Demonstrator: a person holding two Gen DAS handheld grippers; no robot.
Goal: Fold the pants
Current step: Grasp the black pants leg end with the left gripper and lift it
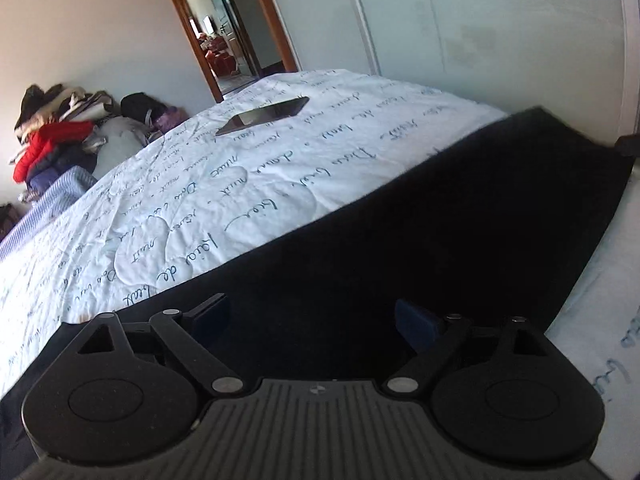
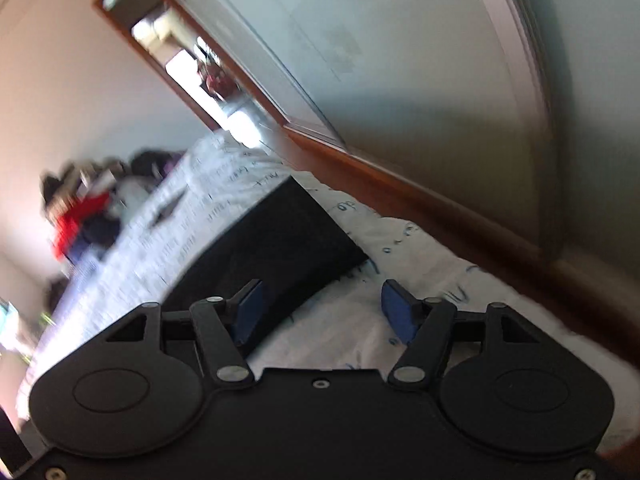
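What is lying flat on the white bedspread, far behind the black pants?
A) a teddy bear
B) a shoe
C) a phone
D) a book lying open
C: a thin dark phone lies flat on the bedspread, beyond the pants; nothing else rests on it there.

Left hand-held gripper (image 1: pixel 312 320): jaws wide apart, nothing between the blue pads, pointing forward and somewhat down. Right hand-held gripper (image 2: pixel 320 308): jaws also apart, nothing clamped between the pads, rolled strongly to one side, aimed forward and slightly down.
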